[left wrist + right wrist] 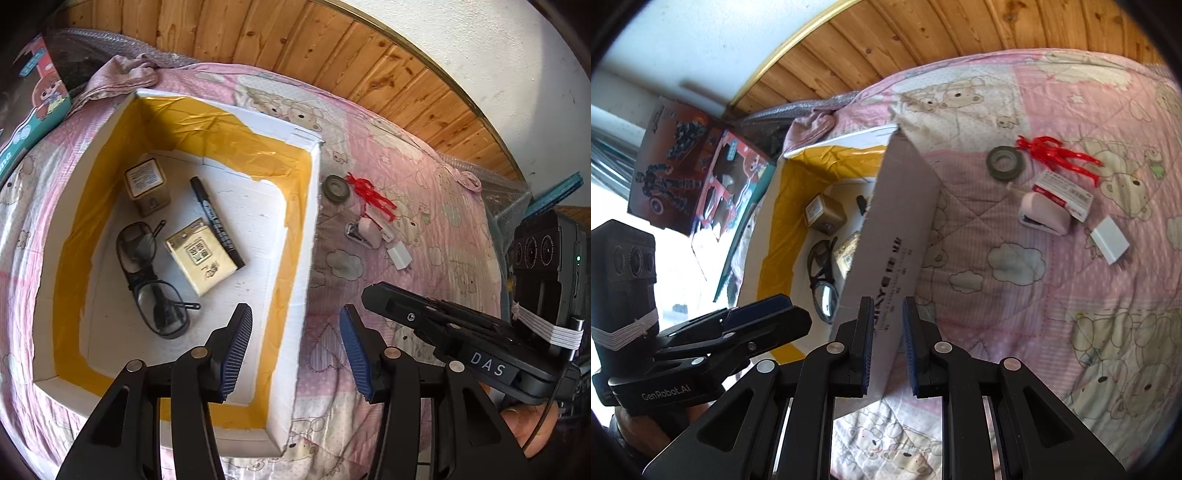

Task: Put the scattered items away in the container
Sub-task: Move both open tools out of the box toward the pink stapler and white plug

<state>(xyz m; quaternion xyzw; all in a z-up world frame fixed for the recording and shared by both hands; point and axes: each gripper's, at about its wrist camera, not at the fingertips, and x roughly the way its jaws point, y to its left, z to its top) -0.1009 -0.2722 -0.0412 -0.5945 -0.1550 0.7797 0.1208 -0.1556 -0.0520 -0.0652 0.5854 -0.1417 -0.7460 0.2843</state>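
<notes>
A pink quilt (1015,280) printed with bears and clouds covers the bed, backed by wood panelling below a white wall. On it sits the container, a white foam box (308,206) lined with yellow tape. Inside lie a small tan box (146,184), a black marker (216,221), a cream packet (201,254) and a pair of dark glasses (151,277), the marker touching the packet's edge. To the box's right, on the quilt, the scattered items remain: a grey tape roll (1004,161), a red toy figure (1058,155) just beside it, a white-and-red carton (1063,194), a pale pink stapler (1047,216) resting against that carton, and a white charger plug (1110,240) a little apart. The left gripper (295,349) hovers over the box's near right wall, jaws spread and empty. The right gripper (888,345) has its jaws parted on either side of that wall's outer face (whether the pads actually press it is unclear). Toy boxes (690,166) stand beyond the container's left side
</notes>
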